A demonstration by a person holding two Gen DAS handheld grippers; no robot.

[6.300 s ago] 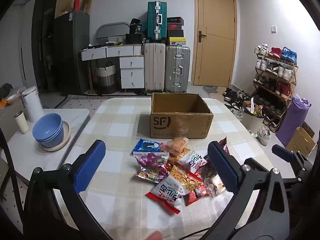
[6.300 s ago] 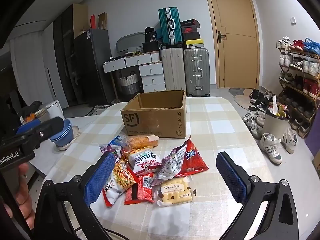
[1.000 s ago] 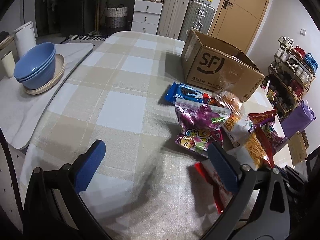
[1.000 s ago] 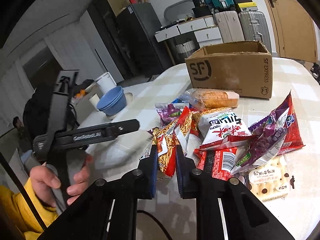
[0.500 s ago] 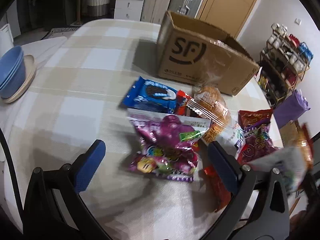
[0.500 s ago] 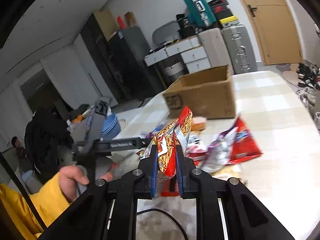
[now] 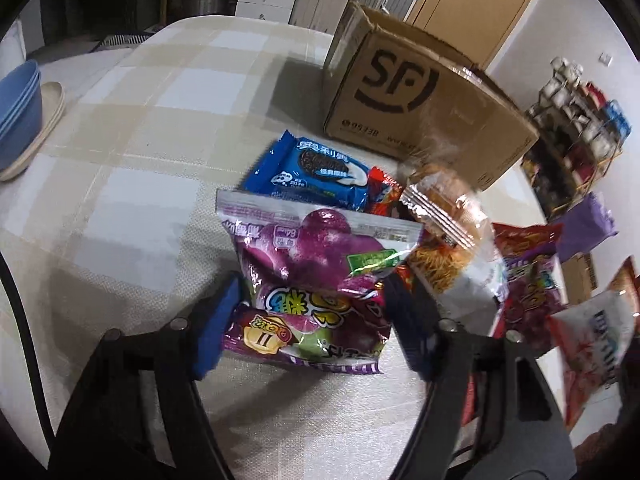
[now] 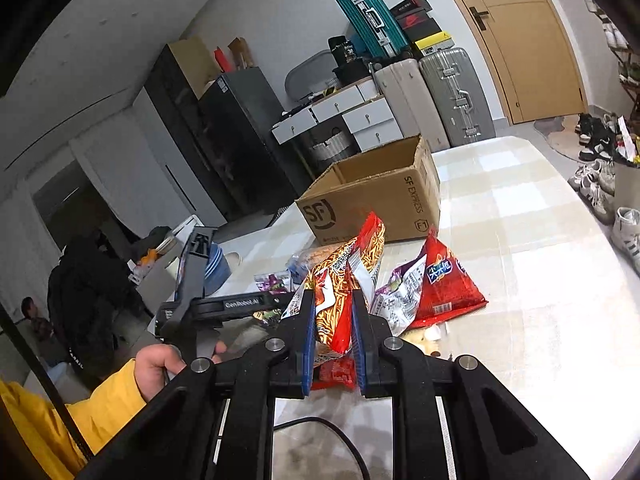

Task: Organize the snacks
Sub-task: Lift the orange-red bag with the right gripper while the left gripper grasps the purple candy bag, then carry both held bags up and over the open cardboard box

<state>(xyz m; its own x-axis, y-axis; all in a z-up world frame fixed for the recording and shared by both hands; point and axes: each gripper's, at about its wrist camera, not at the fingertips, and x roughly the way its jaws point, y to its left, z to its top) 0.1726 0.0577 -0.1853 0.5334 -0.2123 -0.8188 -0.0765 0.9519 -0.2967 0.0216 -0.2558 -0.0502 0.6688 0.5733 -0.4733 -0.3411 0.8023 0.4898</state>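
Closing around a purple candy bag (image 7: 308, 280) that lies on the counter (image 7: 132, 184), the left gripper (image 7: 308, 312) has its jaws half shut. The right gripper (image 8: 332, 336) clamps a noodle snack bag (image 8: 340, 276) in the air, near the cardboard box (image 8: 376, 196).

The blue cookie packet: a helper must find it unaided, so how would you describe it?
Start at the cardboard box on the checked tablecloth. In the snack pile before it, the blue cookie packet lies behind the purple candy bag. It alone is blue, picturing a dark sandwich cookie.
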